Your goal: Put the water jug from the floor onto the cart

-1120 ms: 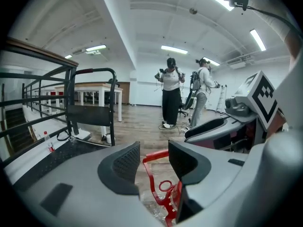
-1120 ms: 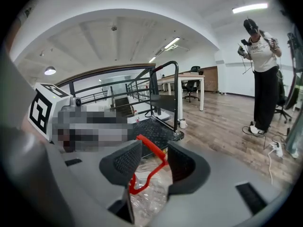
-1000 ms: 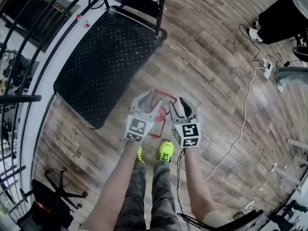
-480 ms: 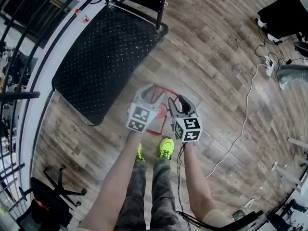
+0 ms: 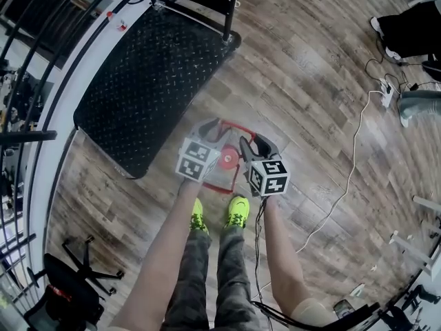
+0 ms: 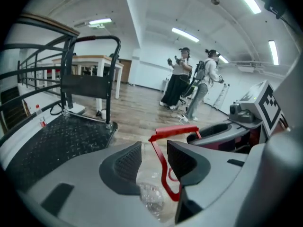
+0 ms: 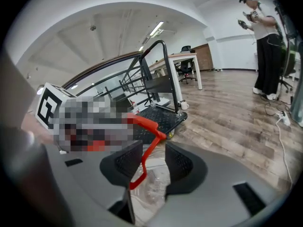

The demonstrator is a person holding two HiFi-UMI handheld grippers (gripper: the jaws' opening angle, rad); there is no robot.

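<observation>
The jug [image 5: 227, 160] stands on the floor [image 5: 310, 74], just ahead of the person's shoes [image 5: 238, 214]. The cart [image 5: 138, 81] lies near it, on its far left, and does not touch it. Under the two grippers only the jug's red cap, red handle [image 5: 233, 127] and a bit of clear body show.

The left gripper [image 5: 209, 125] reaches down at the handle's left side. Its jaws are wide and closing. A red upright of the handle stands between them, nearer the right pad [image 6: 181, 159], with a gap at the left pad, so nothing is gripped.

The right gripper [image 5: 256, 143] reaches down at the handle's right side. Its jaws are also wide and closing, and a red upright sits between them, close to the left pad, with a gap at the right.

A white cable [image 5: 348, 178] runs over the floor to the right. Two people [image 6: 182, 79] stand far off.
</observation>
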